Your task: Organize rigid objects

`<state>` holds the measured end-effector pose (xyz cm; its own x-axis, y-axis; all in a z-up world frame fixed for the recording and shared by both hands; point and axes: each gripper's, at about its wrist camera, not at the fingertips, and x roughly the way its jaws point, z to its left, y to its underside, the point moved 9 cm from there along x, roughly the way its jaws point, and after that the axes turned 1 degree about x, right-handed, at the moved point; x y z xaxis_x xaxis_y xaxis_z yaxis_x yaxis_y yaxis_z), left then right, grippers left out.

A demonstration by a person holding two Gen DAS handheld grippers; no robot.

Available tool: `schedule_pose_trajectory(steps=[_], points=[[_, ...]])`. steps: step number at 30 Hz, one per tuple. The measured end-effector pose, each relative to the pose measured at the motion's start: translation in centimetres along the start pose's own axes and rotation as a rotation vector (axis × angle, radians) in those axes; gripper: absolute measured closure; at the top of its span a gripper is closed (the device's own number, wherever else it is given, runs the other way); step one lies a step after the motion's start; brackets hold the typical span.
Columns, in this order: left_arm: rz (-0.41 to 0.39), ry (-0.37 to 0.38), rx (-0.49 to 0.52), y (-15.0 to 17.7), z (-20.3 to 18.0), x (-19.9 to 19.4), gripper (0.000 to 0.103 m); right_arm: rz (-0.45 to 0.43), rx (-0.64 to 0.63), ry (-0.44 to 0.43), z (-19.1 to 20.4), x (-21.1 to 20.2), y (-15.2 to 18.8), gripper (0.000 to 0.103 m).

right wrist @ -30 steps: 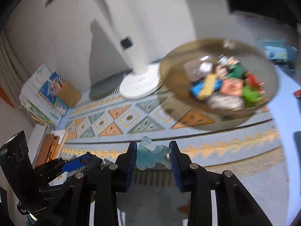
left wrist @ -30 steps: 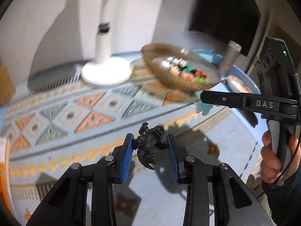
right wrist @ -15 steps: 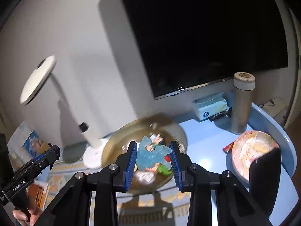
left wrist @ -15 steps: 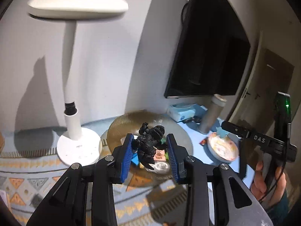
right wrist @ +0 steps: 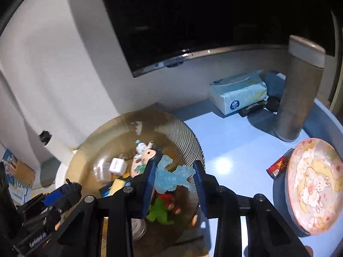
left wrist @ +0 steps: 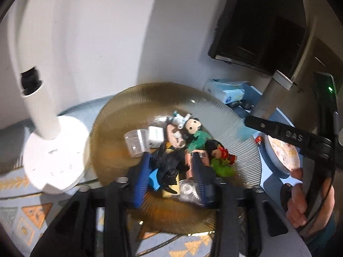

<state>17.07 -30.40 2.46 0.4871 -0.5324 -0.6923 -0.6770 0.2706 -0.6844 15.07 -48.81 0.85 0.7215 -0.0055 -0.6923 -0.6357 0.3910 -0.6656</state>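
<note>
My left gripper [left wrist: 171, 171] is shut on a black monster figurine [left wrist: 167, 165] and holds it just above the amber ribbed glass bowl [left wrist: 214, 111]. My right gripper [right wrist: 174, 177] is shut on a translucent blue figurine [right wrist: 171, 176] over the same bowl [right wrist: 184, 135]. The bowl holds several small toys: a doll in green [left wrist: 196, 132], a white cube [left wrist: 155, 136], a red and green doll [left wrist: 221, 160]. The right gripper's arm [left wrist: 287, 137] shows at the right of the left wrist view.
A white desk lamp [left wrist: 51, 150] stands left of the bowl. A tissue pack [right wrist: 238, 93], a grey tumbler [right wrist: 298, 90], a pink patterned plate [right wrist: 313, 192] and a red packet [right wrist: 277, 167] sit on the blue table [right wrist: 227, 147]. A dark TV hangs behind.
Both grippers rose from the patterned mat and came forward over the bowl, each still holding its figurine. The bowl now fills the view beneath both.
</note>
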Motion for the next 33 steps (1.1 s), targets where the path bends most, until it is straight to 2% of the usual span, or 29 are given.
schedule_pose_trajectory(steps=[1,2,4,6,11,15,19,21,24,25,28,30,33], points=[[-0.001,-0.013,0.005,-0.1,0.1,0.0,0.018,-0.005,0.003,0.002,-0.1,0.1,-0.2,0.044],[-0.038,-0.037,0.015,-0.4,0.2,-0.9,0.014,-0.022,0.007,0.011,-0.2,-0.1,-0.5,0.04],[-0.07,-0.056,0.037,-0.7,0.2,-2.0,0.014,-0.054,0.005,0.017,-0.2,-0.9,-0.7,0.04],[-0.08,-0.053,0.054,-0.7,-0.1,-3.6,0.014,-0.051,0.016,-0.014,0.1,-1.7,-0.4,0.04],[-0.147,-0.098,0.082,-0.6,-0.1,-9.4,0.014,-0.017,0.085,-0.151,1.9,-4.4,1.0,0.04],[-0.237,-0.129,0.078,-0.3,0.3,-15.9,0.013,0.004,0.058,-0.216,5.2,-7.6,2.7,0.04],[-0.318,-0.165,0.071,0.4,1.1,-22.2,0.002,0.004,0.006,-0.272,9.3,-11.3,4.6,0.04],[-0.37,-0.192,0.063,0.9,1.7,-25.8,0.001,-0.004,-0.031,-0.298,11.8,-13.4,5.4,0.039],[-0.414,-0.229,0.058,2.0,2.7,-30.0,0.001,-0.015,-0.083,-0.315,14.9,-15.8,6.7,0.037],[-0.425,-0.256,0.052,2.6,3.3,-31.3,0.001,-0.02,-0.097,-0.322,15.8,-16.5,7.1,0.033],[-0.428,-0.32,0.023,4.6,4.9,-33.2,0.001,-0.051,-0.126,-0.323,18.4,-18.1,9.1,0.014],[-0.414,-0.348,-0.003,6.8,6.3,-33.4,0.001,-0.087,-0.154,-0.307,19.7,-18.4,10.9,0.013],[-0.376,-0.41,-0.033,10.1,8.4,-32.1,0.001,-0.081,-0.222,-0.26,21.5,-17.0,14.6,0.013]])
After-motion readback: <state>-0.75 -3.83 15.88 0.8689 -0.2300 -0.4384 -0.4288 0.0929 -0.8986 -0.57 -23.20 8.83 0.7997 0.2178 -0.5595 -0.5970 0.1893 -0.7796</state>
